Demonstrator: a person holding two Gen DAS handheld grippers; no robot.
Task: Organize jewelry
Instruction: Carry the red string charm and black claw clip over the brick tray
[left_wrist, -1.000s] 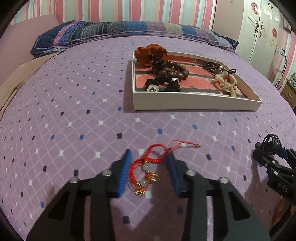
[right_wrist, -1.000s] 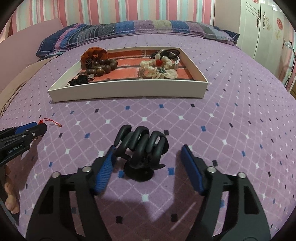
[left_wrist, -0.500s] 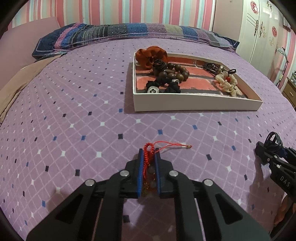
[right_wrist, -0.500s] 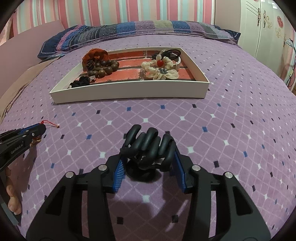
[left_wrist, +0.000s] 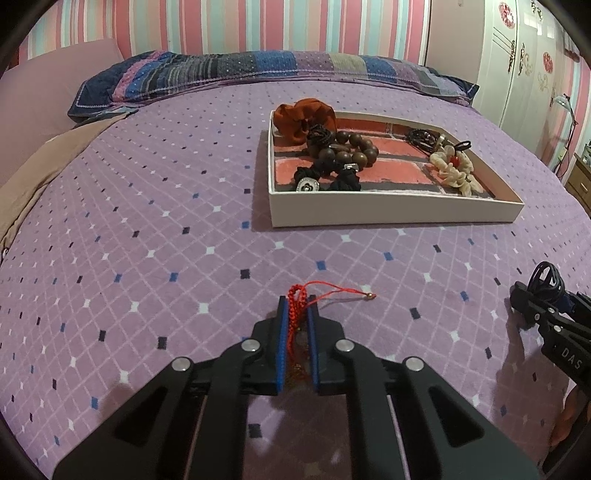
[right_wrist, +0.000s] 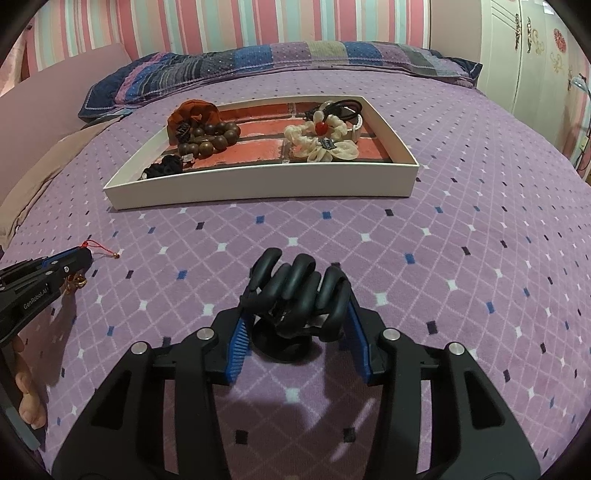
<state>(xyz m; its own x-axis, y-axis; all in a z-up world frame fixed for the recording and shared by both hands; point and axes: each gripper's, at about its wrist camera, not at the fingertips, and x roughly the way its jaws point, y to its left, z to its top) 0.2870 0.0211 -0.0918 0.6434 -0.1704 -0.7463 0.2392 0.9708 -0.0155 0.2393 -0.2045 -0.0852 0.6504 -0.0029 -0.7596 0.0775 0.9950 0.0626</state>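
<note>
Since a second ago, both claws have been drawn in on what lay between them, neither hand having shifted on the bed. At the left claw (left_wrist: 295, 306) the blue pads are now pressed almost together on the red cord bracelet (left_wrist: 297, 297), which is bunched upright in the gap with its beads and gold charm hidden low between the fingers; one loose tail of cord is left trailing on the bedspread (left_wrist: 147, 221) ahead and to the right. At the right claw (right_wrist: 297, 306) the pads are held at a middling width against the two sides of the black hair clip (right_wrist: 295, 288), whose curled teeth are seen standing above the fingertips while its base is still resting on the fabric.

Both items are thus judged to be gripped but not yet lifted. Beyond the claws, the white tray (left_wrist: 388, 214) is seen further up the bed, already loaded with a brown bead bracelet (left_wrist: 343, 151), an orange scrunchie (left_wrist: 303, 114), a cream flower tie (left_wrist: 452, 168) and black hair ties.

From the left claw the tray lies ahead and off to the right; from the right claw it lies ahead and to the left, its long side turned across both. Neither hand is placed clearly nearer; the near wall must be cleared by each.
</note>
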